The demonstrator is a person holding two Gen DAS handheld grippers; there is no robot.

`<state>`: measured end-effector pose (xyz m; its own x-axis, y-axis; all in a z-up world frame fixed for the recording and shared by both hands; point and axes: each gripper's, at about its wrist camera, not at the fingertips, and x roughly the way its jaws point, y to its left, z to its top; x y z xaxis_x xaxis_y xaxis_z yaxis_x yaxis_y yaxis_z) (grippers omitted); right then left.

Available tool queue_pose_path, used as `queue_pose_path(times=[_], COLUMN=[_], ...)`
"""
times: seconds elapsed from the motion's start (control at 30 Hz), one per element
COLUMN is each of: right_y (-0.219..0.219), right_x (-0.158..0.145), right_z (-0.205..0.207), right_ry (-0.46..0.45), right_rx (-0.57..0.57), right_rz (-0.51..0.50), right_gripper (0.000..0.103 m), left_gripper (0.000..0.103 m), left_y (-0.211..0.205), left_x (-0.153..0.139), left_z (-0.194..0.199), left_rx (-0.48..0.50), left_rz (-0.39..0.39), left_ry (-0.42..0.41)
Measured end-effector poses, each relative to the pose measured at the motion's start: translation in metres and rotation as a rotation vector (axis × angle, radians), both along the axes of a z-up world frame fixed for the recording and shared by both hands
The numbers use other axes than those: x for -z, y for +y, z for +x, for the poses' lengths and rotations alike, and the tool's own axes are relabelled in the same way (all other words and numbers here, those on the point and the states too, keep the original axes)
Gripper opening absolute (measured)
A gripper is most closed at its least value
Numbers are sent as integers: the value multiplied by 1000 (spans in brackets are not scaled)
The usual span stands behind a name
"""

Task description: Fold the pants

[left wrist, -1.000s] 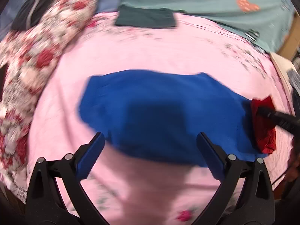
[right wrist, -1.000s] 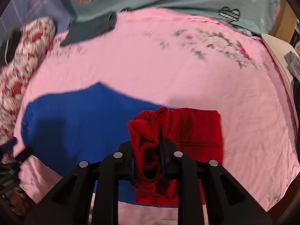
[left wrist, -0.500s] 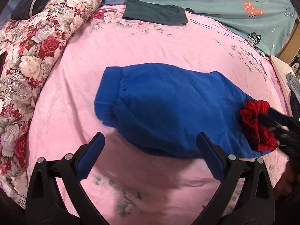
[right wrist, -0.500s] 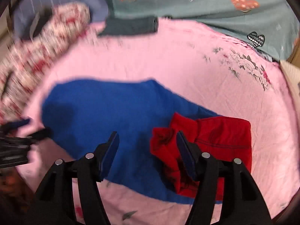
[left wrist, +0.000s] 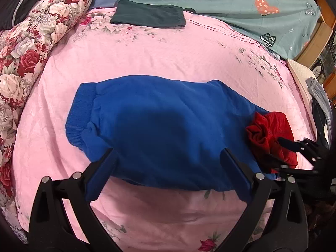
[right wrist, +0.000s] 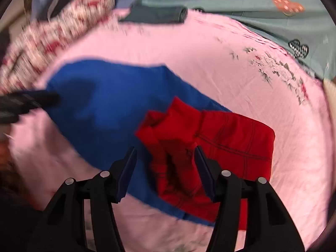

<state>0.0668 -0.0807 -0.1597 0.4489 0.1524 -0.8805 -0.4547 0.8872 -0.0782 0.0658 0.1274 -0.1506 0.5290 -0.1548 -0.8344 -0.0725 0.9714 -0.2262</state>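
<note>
Blue pants (left wrist: 163, 130) lie folded flat on a pink bed sheet (left wrist: 168, 54), with a ribbed cuff at the left. A red part (left wrist: 271, 134) lies bunched on their right end; in the right wrist view the red part (right wrist: 210, 145) rests on the blue cloth (right wrist: 117, 105). My left gripper (left wrist: 168, 166) is open and empty over the near edge of the blue cloth. My right gripper (right wrist: 166, 163) is open, its jaws either side of the crumpled red cloth, holding nothing. It shows at the right of the left wrist view (left wrist: 298, 153).
A rolled floral quilt (left wrist: 31, 48) lies along the left. A folded dark green garment (left wrist: 149, 16) sits at the far side. A teal patterned blanket (left wrist: 241, 4) covers the back. Wooden furniture (left wrist: 317, 40) and a white item stand at the right.
My right gripper was shut on the red cloth one second ago; it has opened and let it drop onto the blue pants. My left gripper has moved closer to the pants' near edge.
</note>
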Motion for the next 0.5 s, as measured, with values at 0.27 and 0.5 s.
queue_pose_path(times=[0.27, 0.5], right_y=[35, 35], right_x=[-7, 17], right_z=[-25, -31], right_ry=[-153, -111], right_rx=[-140, -185], right_rz=[-117, -159], right_gripper=[18, 42], left_gripper=[100, 99], left_y=[5, -23], left_x=[-3, -16], left_z=[-5, 7], left_rx=[-24, 92], left_rz=[1, -55], left_ry=[-6, -44])
